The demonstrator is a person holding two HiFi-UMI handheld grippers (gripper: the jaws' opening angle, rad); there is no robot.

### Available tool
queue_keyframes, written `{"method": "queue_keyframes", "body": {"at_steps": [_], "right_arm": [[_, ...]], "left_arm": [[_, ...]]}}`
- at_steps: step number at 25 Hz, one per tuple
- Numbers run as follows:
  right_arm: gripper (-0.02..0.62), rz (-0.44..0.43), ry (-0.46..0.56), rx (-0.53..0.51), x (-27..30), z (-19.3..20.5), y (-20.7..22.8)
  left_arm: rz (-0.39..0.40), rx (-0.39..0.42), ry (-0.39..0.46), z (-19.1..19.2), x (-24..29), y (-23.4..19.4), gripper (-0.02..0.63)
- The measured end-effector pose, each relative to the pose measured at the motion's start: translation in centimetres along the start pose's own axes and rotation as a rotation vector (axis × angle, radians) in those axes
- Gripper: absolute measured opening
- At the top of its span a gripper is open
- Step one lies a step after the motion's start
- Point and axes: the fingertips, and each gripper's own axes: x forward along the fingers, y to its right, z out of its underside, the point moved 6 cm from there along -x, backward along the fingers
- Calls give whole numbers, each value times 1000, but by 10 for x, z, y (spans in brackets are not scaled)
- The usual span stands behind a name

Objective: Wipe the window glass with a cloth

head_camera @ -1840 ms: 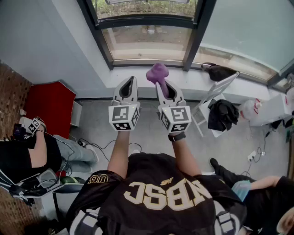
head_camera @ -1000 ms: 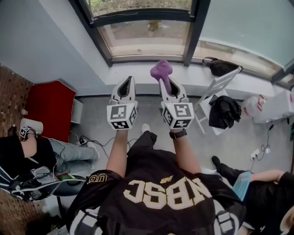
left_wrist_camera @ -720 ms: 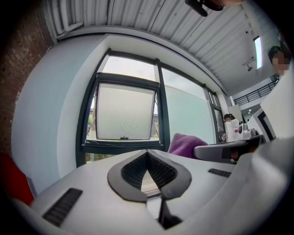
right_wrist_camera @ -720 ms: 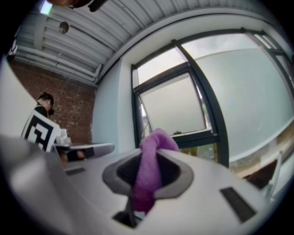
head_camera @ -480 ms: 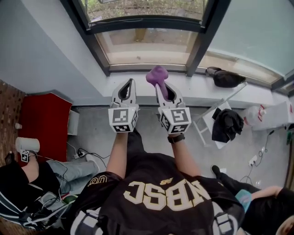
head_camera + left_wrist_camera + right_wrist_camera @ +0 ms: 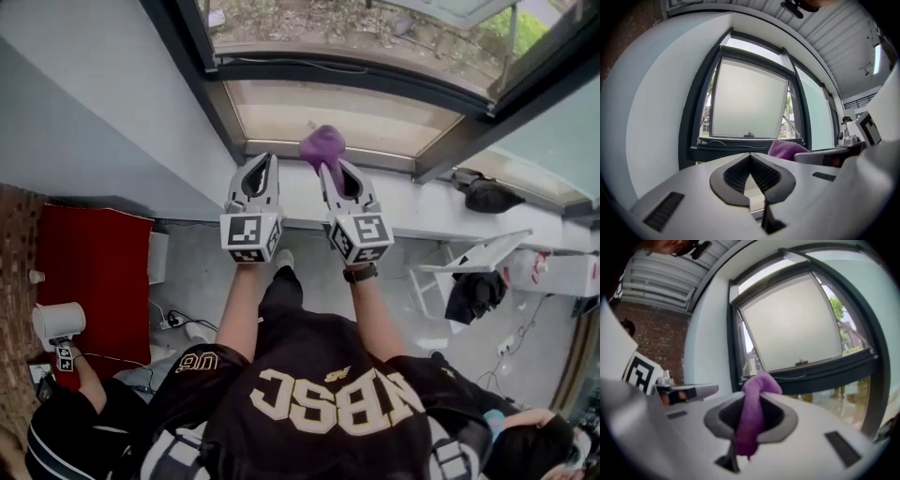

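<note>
— The right hand-held gripper (image 6: 752, 401)?
— Clamped on the purple cloth (image 6: 759, 383), which runs lengthwise along the jaws, bunched end toward the window glass (image 6: 792, 329).
— The left hand-held gripper (image 6: 750, 161)?
— Jaws together, empty.

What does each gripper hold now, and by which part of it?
Right gripper: shut on the purple cloth near its middle, a bunched end sticking out ahead. Left gripper: shut, holding nothing.

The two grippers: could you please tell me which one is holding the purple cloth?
The right gripper: its jaws are clamped on the purple cloth, which bunches above them. The left gripper has its jaws closed together with nothing between them.
</note>
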Motion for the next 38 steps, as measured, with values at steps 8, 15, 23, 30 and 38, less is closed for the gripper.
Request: {"method": "queue_keyframes", "body": {"at_steps": [8,15,23,30,38], "right_arm": [[75,-63,-71,-44,151,19,-18],[75,-195,-150,-105,238,59,-47],[75,-315,-93,-156,324,105,-55],[75,-318,-88,-46,386,156,-29],[75,-165,-5,40,355,147,59]], "left_arm": [[-58,-11,-66,29,48,-117,18],[-116,-43,-116,58,53,-158,18],[-277,-58,-109,77,50,-179,18],[-394,-88,-138,105,51,-169,18],[-334,-34,-167,125,80,-122,18]]}}
